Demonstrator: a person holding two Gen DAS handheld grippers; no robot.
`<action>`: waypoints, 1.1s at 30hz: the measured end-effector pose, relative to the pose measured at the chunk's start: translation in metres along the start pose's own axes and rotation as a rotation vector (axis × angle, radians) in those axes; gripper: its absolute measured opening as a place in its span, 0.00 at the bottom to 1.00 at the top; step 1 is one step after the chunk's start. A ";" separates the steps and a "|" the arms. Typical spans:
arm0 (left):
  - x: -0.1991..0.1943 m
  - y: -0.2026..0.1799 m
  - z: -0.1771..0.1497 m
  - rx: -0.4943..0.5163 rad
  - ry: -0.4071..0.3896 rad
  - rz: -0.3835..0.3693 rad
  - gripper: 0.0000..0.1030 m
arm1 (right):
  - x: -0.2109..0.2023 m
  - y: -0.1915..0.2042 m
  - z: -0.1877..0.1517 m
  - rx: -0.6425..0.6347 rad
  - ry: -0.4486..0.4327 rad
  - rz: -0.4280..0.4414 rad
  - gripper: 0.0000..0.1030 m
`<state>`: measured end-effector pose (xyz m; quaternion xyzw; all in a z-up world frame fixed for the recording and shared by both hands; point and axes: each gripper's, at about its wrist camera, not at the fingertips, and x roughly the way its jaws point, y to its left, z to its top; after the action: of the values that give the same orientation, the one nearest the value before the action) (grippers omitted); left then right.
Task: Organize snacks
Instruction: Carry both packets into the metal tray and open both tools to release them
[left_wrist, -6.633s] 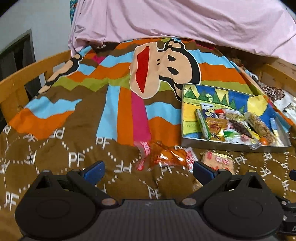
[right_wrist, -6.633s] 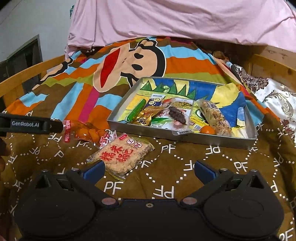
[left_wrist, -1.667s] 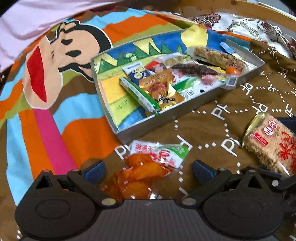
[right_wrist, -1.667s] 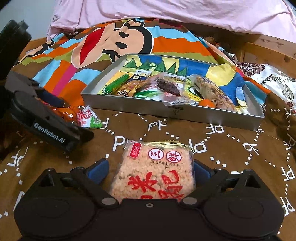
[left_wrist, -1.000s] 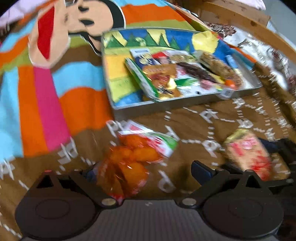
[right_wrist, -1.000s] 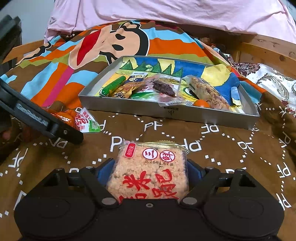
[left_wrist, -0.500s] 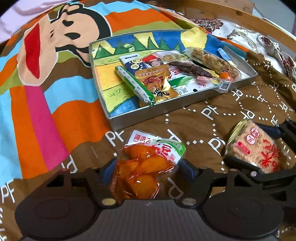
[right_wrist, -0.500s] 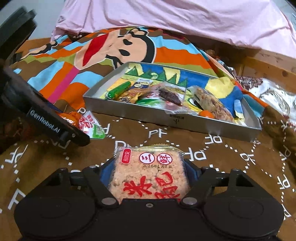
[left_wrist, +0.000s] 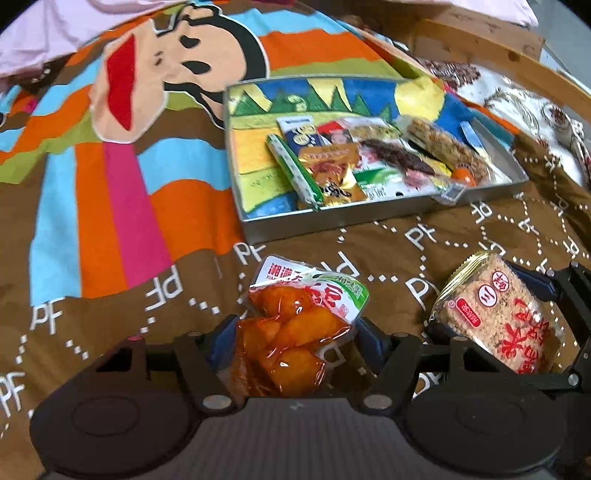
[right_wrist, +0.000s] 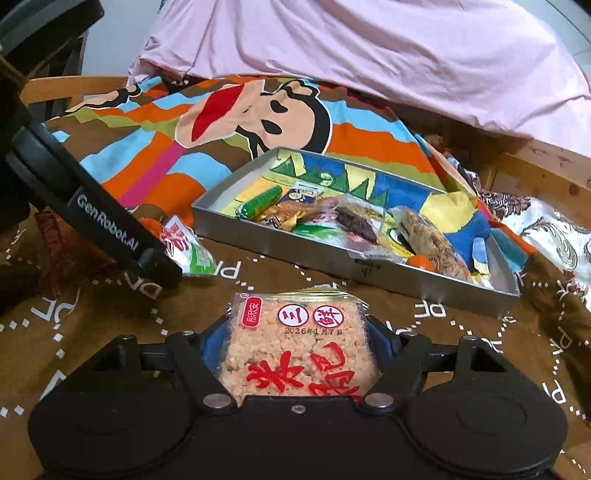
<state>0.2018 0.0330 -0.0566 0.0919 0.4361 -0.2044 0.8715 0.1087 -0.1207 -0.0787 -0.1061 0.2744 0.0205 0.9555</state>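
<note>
My left gripper (left_wrist: 291, 341) is shut on a clear packet of orange snack pieces (left_wrist: 295, 332) with a green and white top, just above the brown blanket. My right gripper (right_wrist: 297, 339) is shut on a square rice cracker packet (right_wrist: 299, 350) with red characters; it also shows in the left wrist view (left_wrist: 498, 317). The metal tray (left_wrist: 332, 221) with a painted landscape floor lies ahead and holds several snack packets. In the right wrist view the tray (right_wrist: 406, 273) is ahead to the right, and the left gripper's arm (right_wrist: 103, 221) is at left.
The bed is covered by a striped cartoon-monkey blanket (left_wrist: 110, 166). A pink sheet (right_wrist: 369, 55) is heaped at the far end. A wooden bed rail (left_wrist: 498, 51) and a floral cloth (left_wrist: 524, 107) run along the right side.
Both grippers have closed on their packets, the left on the orange snack, the right on the rice cracker. Both have since lifted slightly, and the tray sits farther ahead in both views.
</note>
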 end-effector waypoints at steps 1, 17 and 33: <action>-0.002 0.001 0.000 -0.014 -0.007 -0.001 0.69 | -0.001 0.000 0.000 -0.001 -0.004 -0.001 0.74; -0.018 0.015 0.016 -0.182 -0.261 -0.059 0.69 | -0.010 -0.007 0.018 0.005 -0.155 -0.047 0.74; 0.053 0.033 0.088 -0.342 -0.444 -0.091 0.69 | 0.075 -0.048 0.080 0.038 -0.211 -0.080 0.74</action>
<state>0.3084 0.0177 -0.0463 -0.1231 0.2665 -0.1818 0.9385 0.2185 -0.1518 -0.0429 -0.0961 0.1682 -0.0118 0.9810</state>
